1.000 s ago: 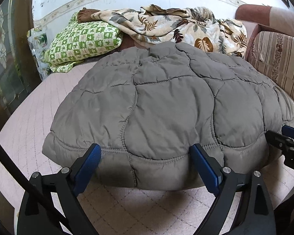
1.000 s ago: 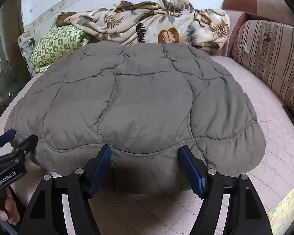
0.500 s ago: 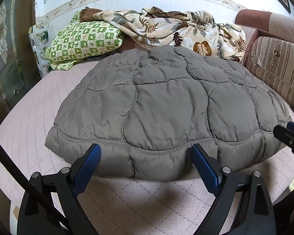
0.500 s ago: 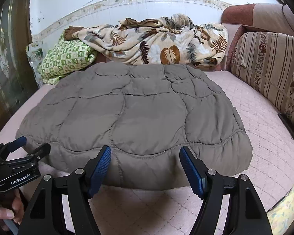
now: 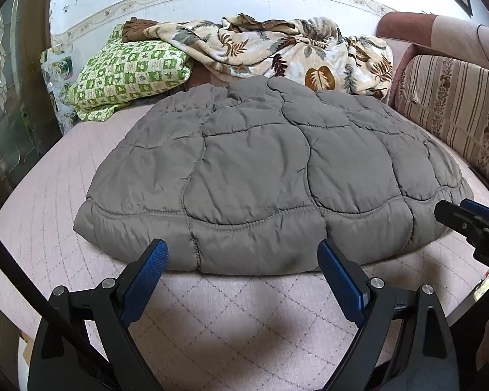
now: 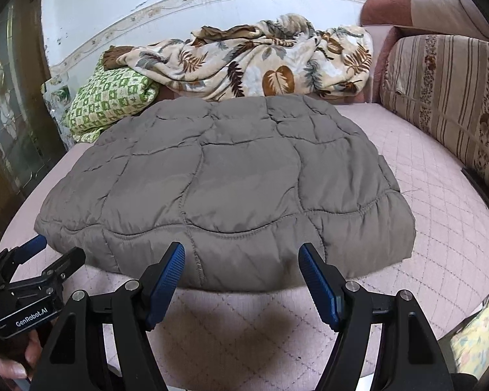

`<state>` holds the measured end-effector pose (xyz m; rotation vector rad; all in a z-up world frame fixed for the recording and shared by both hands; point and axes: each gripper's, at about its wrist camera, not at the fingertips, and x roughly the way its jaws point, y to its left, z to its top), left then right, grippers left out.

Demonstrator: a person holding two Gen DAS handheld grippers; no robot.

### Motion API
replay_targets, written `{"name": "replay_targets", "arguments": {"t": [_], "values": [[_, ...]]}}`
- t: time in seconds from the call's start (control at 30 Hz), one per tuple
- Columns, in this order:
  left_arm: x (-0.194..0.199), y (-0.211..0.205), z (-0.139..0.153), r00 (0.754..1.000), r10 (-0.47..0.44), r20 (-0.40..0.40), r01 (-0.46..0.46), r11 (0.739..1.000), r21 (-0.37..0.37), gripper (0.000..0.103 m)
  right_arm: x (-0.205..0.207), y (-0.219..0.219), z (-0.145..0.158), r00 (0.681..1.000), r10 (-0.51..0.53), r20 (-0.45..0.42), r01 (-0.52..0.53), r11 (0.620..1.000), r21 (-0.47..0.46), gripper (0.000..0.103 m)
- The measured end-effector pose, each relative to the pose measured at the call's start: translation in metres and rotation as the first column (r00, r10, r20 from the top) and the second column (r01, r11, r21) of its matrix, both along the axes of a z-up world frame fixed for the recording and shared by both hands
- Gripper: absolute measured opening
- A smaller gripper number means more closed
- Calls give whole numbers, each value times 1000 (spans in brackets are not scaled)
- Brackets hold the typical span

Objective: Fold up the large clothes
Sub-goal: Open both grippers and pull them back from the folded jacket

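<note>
A grey quilted padded garment (image 5: 260,169) lies folded flat on the pink quilted bed cover (image 5: 231,319); it also shows in the right wrist view (image 6: 225,182). My left gripper (image 5: 243,277) is open and empty, just short of the garment's near edge, apart from it. My right gripper (image 6: 241,277) is open and empty, also just short of the near edge. The right gripper shows at the right edge of the left wrist view (image 5: 472,221). The left gripper shows at the lower left of the right wrist view (image 6: 39,260).
A leaf-print blanket (image 5: 277,49) and a green checked pillow (image 5: 127,75) lie at the back by the wall. A striped sofa back (image 6: 446,97) runs along the right. A dark wooden frame (image 5: 19,97) stands at the left. A patterned yellow cloth (image 6: 482,332) is at the lower right.
Both grippers have drawn back from the garment's near edge and risen a little. The garment lies still, flat on the bed. Both jaws stay open.
</note>
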<state>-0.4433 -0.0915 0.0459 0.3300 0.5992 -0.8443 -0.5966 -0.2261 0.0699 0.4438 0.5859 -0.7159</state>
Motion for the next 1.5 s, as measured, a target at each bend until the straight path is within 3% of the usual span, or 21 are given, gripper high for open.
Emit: {"name": "replay_targets", "arguments": {"t": [0.7,0.9,1.03,1.17,1.5], "values": [[12,-2,-5,999,31,-30,-30,999,31,92,4,-1,-5,1000,1,4,-1,1000,10,77],[15,-4,-6,998,50,-39,-47,996,74,92,2,5,-3,1000,6,-2,-6,1000,-6,77],[12,2,8,997,72,-9,-71,995,71,92,-3,12,2,1000,3,3,-3,999,-33,77],[3,25,28,997,80,2,-80,997,-9,93,-17,26,8,1000,-1,21,2,998,-56,77],[-32,51,51,998,40,48,-40,999,-11,93,-53,79,33,995,-15,96,35,978,-205,80]]}}
